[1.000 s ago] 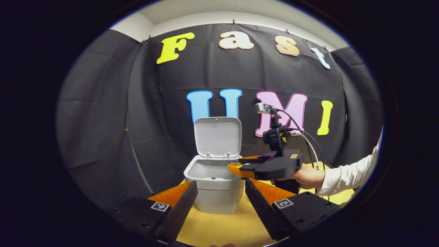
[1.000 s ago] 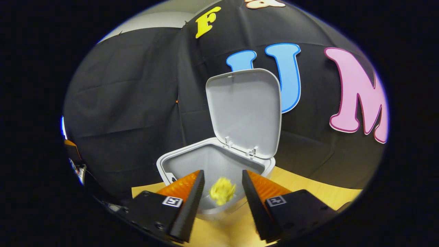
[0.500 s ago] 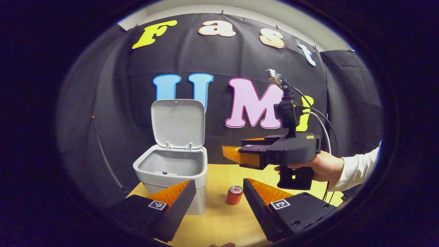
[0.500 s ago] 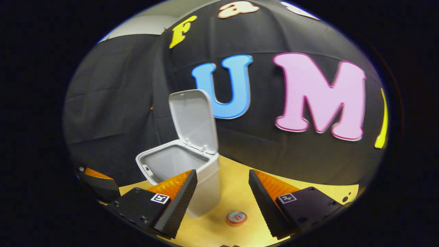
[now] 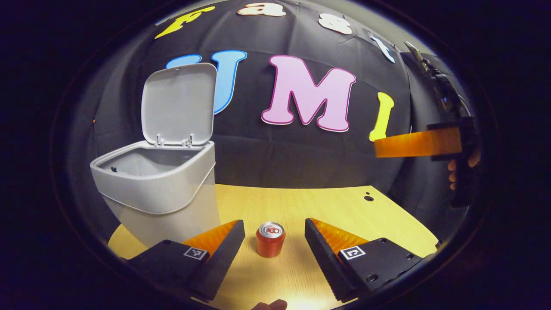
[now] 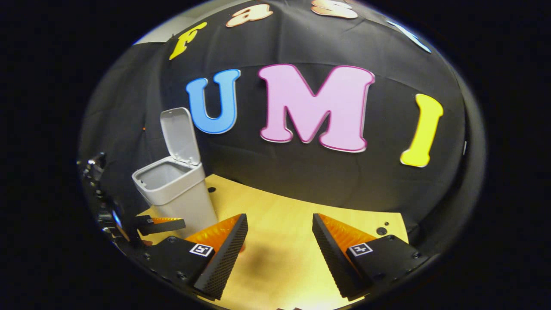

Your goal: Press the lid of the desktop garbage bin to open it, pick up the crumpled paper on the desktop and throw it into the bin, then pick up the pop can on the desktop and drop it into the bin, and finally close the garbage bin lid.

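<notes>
The grey desktop bin (image 5: 163,189) stands at the left on the wooden desktop (image 5: 318,206), its lid (image 5: 178,103) tipped up and open. Its wall hides the bottom of its inside. A red pop can (image 5: 270,239) stands upright on the desk just ahead of my left gripper (image 5: 273,223), which is open, with the can in line with the gap between its fingers and not touched. My right gripper (image 6: 280,217) is open and holds nothing above the desktop (image 6: 284,211), to the right of the bin (image 6: 174,191). In the left gripper view the right gripper (image 5: 415,144) hangs high at the far right.
The booth's black cloth wall (image 5: 301,159) closes off the back of the desk. A hand (image 5: 461,168) holds the right gripper at the right edge. In the right gripper view, the left gripper (image 6: 161,224) sits low beside the bin. Small holes (image 5: 367,198) mark the desk's far right.
A yellow crumpled paper hung between the right gripper's open fingers over the bin and is gone from sight. The right gripper moved away rightward. My left gripper moved right, up to the can.
</notes>
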A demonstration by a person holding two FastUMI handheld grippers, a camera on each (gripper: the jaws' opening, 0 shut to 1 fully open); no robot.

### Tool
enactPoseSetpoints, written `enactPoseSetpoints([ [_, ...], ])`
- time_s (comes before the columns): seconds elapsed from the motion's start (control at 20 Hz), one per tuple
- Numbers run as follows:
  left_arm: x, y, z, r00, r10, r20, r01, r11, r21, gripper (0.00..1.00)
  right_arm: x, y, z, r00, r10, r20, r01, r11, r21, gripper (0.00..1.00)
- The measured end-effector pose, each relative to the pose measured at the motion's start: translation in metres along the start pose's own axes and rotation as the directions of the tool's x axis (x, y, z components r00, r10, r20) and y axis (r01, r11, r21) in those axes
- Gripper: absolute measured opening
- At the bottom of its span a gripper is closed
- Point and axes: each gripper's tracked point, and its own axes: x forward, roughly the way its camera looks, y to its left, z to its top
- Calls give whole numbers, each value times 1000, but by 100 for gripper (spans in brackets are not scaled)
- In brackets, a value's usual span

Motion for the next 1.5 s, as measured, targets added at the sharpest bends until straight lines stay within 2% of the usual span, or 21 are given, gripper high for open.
enactPoseSetpoints([
  [0.15,32,-4,-27,999,-9,-42,9,1000,-11,96,-15,-22,-16,998,-54,-33,55,998,11,98],
  [0.25,50,0,-39,998,2,-67,-1,1000,19,96,-21,-32,-28,995,-76,-56,77,997,13,98],
  [0.6,97,3,-68,992,20,-124,-15,999,44,96,-24,-43,-42,990,-107,-97,109,994,17,97],
  [0.95,115,7,-91,981,20,-192,-5,997,78,96,-19,-47,-47,985,-122,-122,125,992,17,97],
  [1.05,114,3,-86,982,-6,-189,22,996,83,89,-18,-48,-50,984,-123,-127,127,992,21,97],
  [1.2,105,-3,-64,987,-22,-158,40,993,110,88,-21,-47,-48,986,-115,-123,121,992,36,97],
  [1.5,74,-19,27,997,-81,-14,82,989,124,87,-26,-42,-39,992,-89,-92,94,994,49,97],
])
